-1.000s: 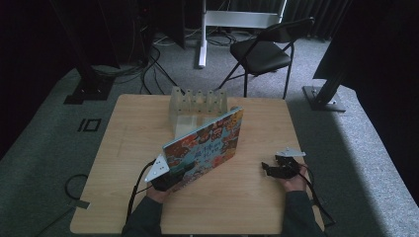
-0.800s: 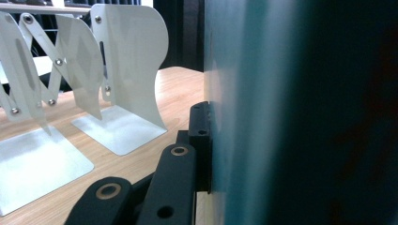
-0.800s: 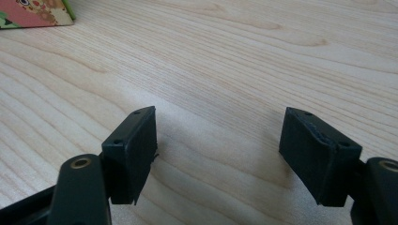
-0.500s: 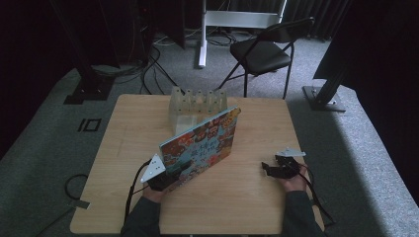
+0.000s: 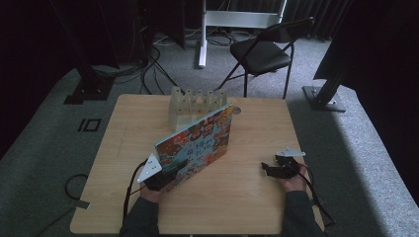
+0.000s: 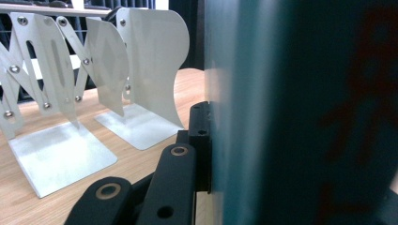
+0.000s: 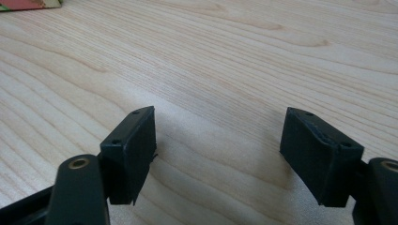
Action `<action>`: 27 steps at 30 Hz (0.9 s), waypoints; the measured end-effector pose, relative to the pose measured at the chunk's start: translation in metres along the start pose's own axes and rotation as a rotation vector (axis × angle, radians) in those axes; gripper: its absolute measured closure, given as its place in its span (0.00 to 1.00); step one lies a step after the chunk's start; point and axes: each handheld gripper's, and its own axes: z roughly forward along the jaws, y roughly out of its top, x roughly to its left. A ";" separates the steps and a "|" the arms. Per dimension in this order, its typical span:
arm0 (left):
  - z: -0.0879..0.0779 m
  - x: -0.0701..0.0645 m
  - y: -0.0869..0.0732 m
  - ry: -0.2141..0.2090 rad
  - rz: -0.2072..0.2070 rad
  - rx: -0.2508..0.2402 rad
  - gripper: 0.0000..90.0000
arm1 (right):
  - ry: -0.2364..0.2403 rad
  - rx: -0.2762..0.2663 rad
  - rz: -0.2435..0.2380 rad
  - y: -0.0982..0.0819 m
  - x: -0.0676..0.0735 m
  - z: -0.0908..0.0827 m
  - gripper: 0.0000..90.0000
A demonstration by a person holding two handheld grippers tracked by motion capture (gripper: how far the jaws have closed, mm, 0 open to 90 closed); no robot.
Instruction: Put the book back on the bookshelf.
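A colourful picture book (image 5: 197, 145) stands tilted on its lower edge in the middle of the wooden table (image 5: 237, 202). My left gripper (image 5: 165, 177) is shut on its near left corner. In the left gripper view, one black jaw presses against the teal cover (image 6: 291, 112), which hides the other jaw. A white folding book rack (image 5: 195, 103) stands behind the book, its metal dividers (image 6: 141, 70) upright. My right gripper (image 5: 269, 170) rests low over the table at the right. Its jaws (image 7: 218, 140) have just opened a little wider, with bare wood between them.
A small round object (image 5: 237, 111) lies on the table beside the rack. A black folding chair (image 5: 262, 54) and dark stand bases (image 5: 323, 96) are on the grey floor beyond the far edge. Cables trail from both grippers over the near edge.
The book and my left gripper have shifted slightly to the left. The right hand has stayed where it was.
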 end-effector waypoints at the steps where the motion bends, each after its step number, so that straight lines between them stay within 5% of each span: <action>1: 0.000 0.000 0.000 0.001 0.001 0.001 0.90 | 0.001 0.001 0.000 0.000 0.000 0.000 0.26; 27: -0.016 0.008 -0.003 0.071 -0.013 -0.003 0.90 | -0.012 0.021 0.009 0.001 0.000 0.003 0.16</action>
